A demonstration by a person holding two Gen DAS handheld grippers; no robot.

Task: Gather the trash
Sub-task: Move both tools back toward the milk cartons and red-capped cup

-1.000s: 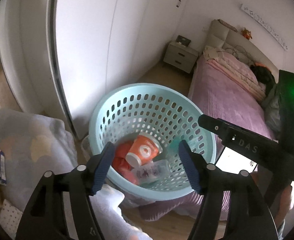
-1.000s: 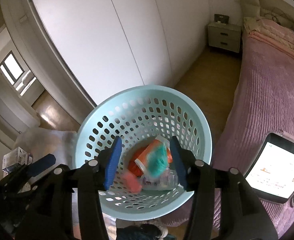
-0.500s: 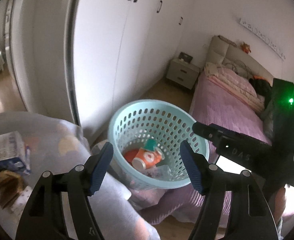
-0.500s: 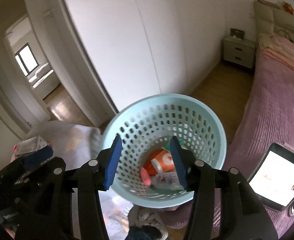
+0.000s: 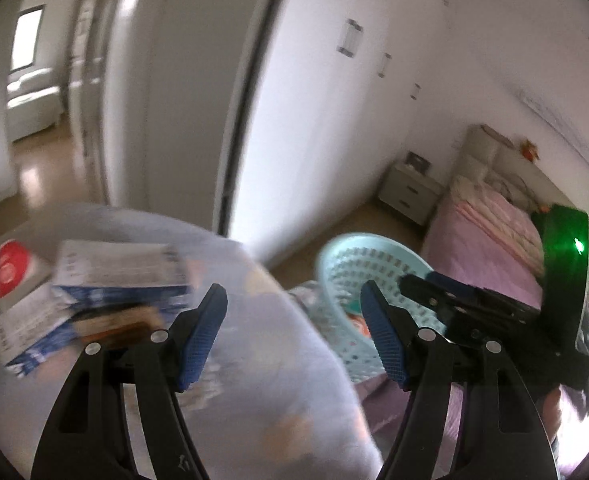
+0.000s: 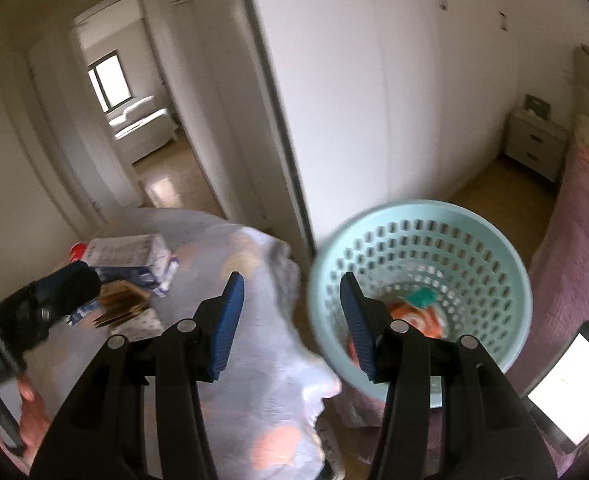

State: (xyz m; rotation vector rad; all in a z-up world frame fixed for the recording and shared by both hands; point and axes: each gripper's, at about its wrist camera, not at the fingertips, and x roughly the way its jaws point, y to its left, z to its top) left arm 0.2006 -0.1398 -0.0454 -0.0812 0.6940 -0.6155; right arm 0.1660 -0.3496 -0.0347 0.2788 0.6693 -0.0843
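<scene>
A pale blue perforated basket (image 6: pixel 422 206) stands at the foot of the bed and holds an orange cup (image 6: pixel 414 316) and a teal scrap (image 6: pixel 420 298). My right gripper (image 6: pixel 291 292) is open with nothing between its fingers, over the gap between the basket and a pale cloth-covered surface (image 6: pixel 262 360). My left gripper (image 5: pixel 292 308) is open and empty too, above that cloth (image 5: pixel 262 360), with the basket (image 5: pixel 358 256) to its right. Blue-and-white boxes (image 5: pixel 118 276) and a red-topped item (image 5: pixel 12 268) lie on the cloth at the left, blurred. A brown packet (image 6: pixel 120 308) lies beside the boxes (image 6: pixel 130 252).
White wardrobe doors (image 6: pixel 374 100) fill the back. An open doorway (image 6: pixel 134 120) leads to another room at the left. The purple bed (image 6: pixel 574 240) carries a lit tablet (image 6: pixel 570 372) at the right. A nightstand (image 6: pixel 534 144) stands in the far corner. A hand holds the left gripper (image 6: pixel 34 312).
Both views have pulled back from the basket and swung left. The basket slid from the centre to the right, and the cloth with the boxes came into view. Neither gripper's jaws moved.
</scene>
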